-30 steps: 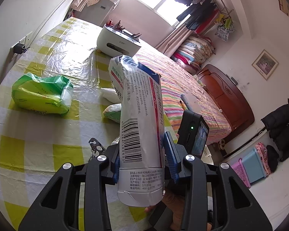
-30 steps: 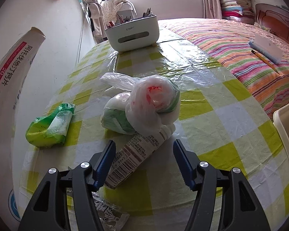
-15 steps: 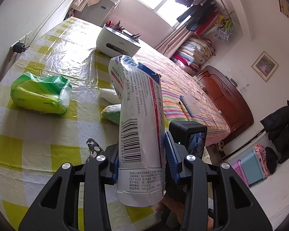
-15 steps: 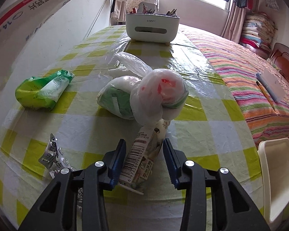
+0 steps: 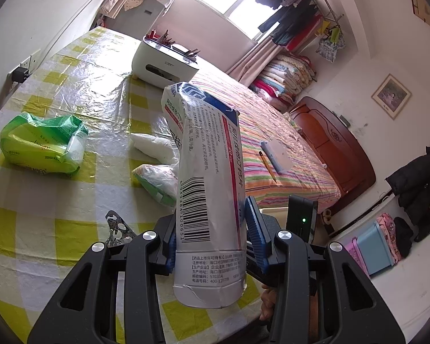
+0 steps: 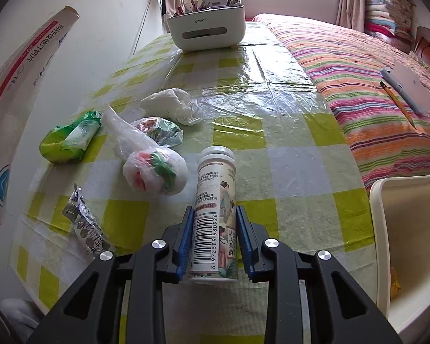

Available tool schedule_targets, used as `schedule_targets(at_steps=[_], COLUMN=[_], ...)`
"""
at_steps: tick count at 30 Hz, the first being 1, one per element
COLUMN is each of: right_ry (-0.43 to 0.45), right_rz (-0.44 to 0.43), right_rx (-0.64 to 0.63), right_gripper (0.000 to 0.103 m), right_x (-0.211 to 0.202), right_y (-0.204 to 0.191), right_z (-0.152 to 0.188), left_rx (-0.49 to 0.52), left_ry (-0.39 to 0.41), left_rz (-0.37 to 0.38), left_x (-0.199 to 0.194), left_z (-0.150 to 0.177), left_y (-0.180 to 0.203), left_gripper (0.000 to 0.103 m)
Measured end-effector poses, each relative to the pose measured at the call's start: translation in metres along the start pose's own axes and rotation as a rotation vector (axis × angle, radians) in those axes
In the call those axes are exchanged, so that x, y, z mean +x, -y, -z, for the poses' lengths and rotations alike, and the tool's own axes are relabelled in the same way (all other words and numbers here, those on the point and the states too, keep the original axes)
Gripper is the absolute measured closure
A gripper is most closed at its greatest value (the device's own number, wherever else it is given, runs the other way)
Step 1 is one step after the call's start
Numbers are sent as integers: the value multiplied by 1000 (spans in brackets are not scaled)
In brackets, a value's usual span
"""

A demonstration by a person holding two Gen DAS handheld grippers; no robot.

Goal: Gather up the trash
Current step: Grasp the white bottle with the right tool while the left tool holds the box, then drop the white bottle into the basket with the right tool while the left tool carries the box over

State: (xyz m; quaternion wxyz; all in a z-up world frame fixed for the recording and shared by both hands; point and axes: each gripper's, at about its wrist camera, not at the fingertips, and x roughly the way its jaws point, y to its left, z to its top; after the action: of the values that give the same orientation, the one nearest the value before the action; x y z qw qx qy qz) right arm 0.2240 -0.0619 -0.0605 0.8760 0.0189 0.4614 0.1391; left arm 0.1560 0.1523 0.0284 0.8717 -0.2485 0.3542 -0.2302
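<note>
A: Nearest first: right gripper (image 6: 213, 229)?
B: Clenched tight on the small printed bottle (image 6: 215, 197), pads on both sides at the barcode. Stood wide around it a second back, then squeezed in.

A: Bottle's place?
B: Between the jaws, cap pointing away. Pulled out from under the knotted plastic bag (image 6: 154, 175). Looked lifted off the checked table (image 6: 286, 177), not certain.

A: Left gripper (image 5: 212, 229)?
B: Clamped on the crushed medicine box (image 5: 206, 157), held up over the table's near edge. Same grip as before, barely shifted.

A: Meaning for the task?
B: Second piece secured, probably. Both grippers full, so likely a drop next into the white bin (image 6: 378, 200) at the right edge. Guessed, not seen.

A: Left on the table, going outward?
B: Foil blister strip (image 6: 86, 229) at the left front, then the knotted bag. Another clear bag (image 6: 157, 129) with scraps just behind it. Green tissue pack (image 6: 68, 140) off to the left, crumpled white tissue (image 6: 172, 106) beyond. At the far end, white desk organizer (image 6: 206, 28), likely not trash. To the right, striped bed (image 6: 344, 57) with a notebook (image 6: 412, 83) and pencil (image 6: 398, 100).
</note>
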Motion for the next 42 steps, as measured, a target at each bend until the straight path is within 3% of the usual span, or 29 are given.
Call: schedule_targets(at_steps=[6,13,20,34,42], right_ry=[28,71,148,236,296], right_rz=[-52,-160,-121,-96,-37], right_rx=[5,108,113,224,315], right_gripper=[75,75,75,75,75], right_x=[-20,-28,-45,-69,-85], right_y=[17,40,51,99,131], right_z=[10,24,29,38,46], left_rx=[32,55,62,93,132], left_ry=[-24,-52,-72,-105,-113], left_rz=[-6,1,12,39,55], left_x=[18,43,69,106,119], left_z=[1,0,5,6,16], left_y=[17,35,55,88,110], left_gripper=[63,62,62,62,62])
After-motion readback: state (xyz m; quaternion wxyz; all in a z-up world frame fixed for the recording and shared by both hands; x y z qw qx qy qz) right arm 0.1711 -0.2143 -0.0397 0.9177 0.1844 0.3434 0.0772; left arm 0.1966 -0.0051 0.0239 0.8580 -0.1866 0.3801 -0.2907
